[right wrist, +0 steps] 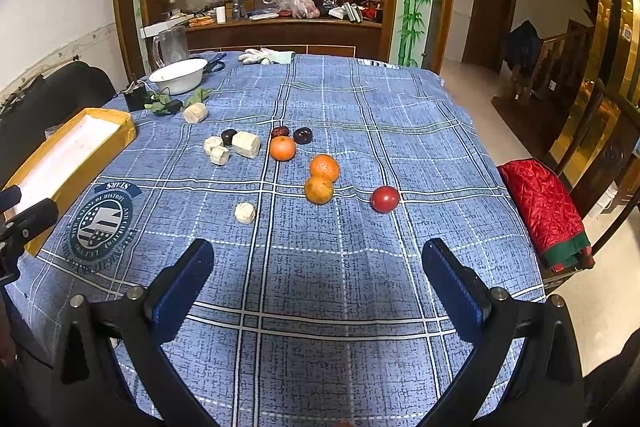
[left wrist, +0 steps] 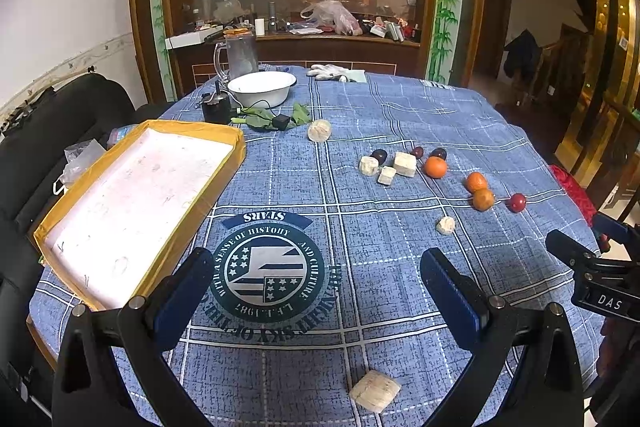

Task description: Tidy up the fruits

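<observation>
- Left tongs (left wrist: 316,291): jaws wide apart, nothing held, hovering over the round "STARS" emblem (left wrist: 267,269) printed on the blue plaid cloth (left wrist: 400,131) covering the bench.
- Right tongs (right wrist: 318,281): also spread wide, empty, above bare cloth.
- One pale fibrous chunk (left wrist: 375,390) lies on the cloth just under the left tongs, close to the near edge.
- Yellow-walled cardboard tray (left wrist: 192,227) with white floor sits left of the emblem, nothing in it.
- Another small pale chunk (right wrist: 245,213) sits alone, mid-bench, right of the emblem.
- Red round fruit (right wrist: 385,199) stands alone, nearest the right edge.
- Two oranges (right wrist: 322,179) touching each other, just left of the red fruit.
- Third orange (right wrist: 282,148) further back, apart from that pair.
- Behind it two dark plum-like fruits (right wrist: 303,135), side by side.
- Left of that: three pale chunks (right wrist: 230,148) clustered, a third dark fruit (right wrist: 228,136) tucked among them.
- Further back, another pale chunk (right wrist: 195,113) next to green leaves (right wrist: 198,95) and a small black adapter (left wrist: 283,121) with cable.
- Far left corner: white basin (left wrist: 262,89), glass jug (left wrist: 239,55) behind it.
- Far edge: white gloves (left wrist: 332,71).
- Red quilted cushion (right wrist: 544,205) on a chair right of the bench.
- Beyond: cluttered wooden sideboard (left wrist: 320,45) with plastic bag (left wrist: 334,15).
</observation>
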